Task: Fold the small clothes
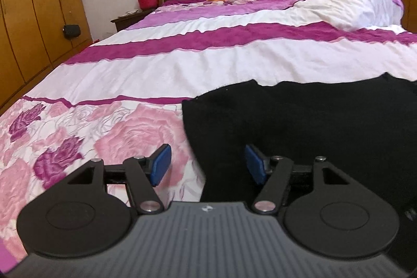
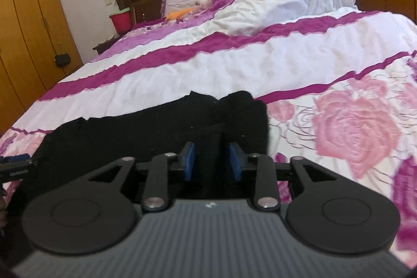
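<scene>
Left wrist view: left gripper [image 1: 207, 164] spread wide over the black garment's [image 1: 312, 127] left edge on the bed [image 1: 182, 64]. Right wrist view alone shows the garment's right end: right gripper [image 2: 211, 160] partly parted, cloth between unpressed pads.

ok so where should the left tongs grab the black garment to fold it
Take the near left edge of the black garment, coming in low from the left over the bedspread. That edge lies flat and exposed between the open left tongs, unlike the bunched right end.
</scene>
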Motion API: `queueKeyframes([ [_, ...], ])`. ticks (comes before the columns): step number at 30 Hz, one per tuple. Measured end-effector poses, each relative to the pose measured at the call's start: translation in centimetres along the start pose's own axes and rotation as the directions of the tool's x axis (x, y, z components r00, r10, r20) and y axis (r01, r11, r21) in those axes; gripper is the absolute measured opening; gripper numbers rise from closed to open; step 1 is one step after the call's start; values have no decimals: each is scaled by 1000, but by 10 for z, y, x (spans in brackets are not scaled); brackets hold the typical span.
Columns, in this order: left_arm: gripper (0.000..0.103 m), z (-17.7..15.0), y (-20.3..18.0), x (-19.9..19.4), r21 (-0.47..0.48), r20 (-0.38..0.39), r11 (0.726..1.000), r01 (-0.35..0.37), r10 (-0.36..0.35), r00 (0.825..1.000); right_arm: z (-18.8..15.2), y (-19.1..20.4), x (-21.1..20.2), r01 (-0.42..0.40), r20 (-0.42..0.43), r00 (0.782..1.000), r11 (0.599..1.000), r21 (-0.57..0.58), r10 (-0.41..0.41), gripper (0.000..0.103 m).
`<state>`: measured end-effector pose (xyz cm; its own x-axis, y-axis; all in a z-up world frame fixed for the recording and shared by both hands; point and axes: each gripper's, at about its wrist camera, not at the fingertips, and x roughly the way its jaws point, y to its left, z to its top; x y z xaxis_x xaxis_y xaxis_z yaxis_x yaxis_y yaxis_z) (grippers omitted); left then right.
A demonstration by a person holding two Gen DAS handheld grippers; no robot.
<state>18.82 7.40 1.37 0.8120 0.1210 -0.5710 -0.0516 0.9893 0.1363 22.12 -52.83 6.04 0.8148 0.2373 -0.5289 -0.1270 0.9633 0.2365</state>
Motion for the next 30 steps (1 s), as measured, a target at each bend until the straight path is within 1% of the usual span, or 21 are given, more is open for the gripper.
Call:
queueKeyframes([
  [6, 68, -14, 9, -55, 38, 13, 999, 9, -10, 1000, -8, 5, -38, -14, -16, 1000, 999, -42, 14, 36],
  [9, 69, -25, 15, -82, 44, -3, 999, 32, -32, 999, -17, 11, -58, -26, -29, 999, 997, -73, 24, 37],
  [11, 69, -33, 19, -98, 70, -27, 996, 55, -53, 998, -26, 15, -71, -33, -42, 999, 994, -109, 28, 40],
  [13, 69, -41, 23, -114, 90, -40, 994, 63, -60, 997, -34, 18, -84, -24, -46, 999, 990, -140, 18, 49],
  [17, 69, -62, 34, -150, 112, -34, 992, 65, -62, 997, -48, 20, -113, -25, -53, 998, 987, -159, 16, 50],
  [21, 69, -83, 45, -178, 88, -48, 994, 68, -64, 997, -64, 22, -138, -25, -58, 998, 985, -169, 16, 50],
  [25, 69, -100, 54, -193, 41, -78, 995, 91, -88, 993, -80, 23, -159, -25, -70, 997, 985, -168, 13, 50],
  [30, 69, -124, 62, -204, -35, -140, 989, 146, -150, 979, -98, 19, -182, 3, -89, 996, 987, -159, -17, 50],
])
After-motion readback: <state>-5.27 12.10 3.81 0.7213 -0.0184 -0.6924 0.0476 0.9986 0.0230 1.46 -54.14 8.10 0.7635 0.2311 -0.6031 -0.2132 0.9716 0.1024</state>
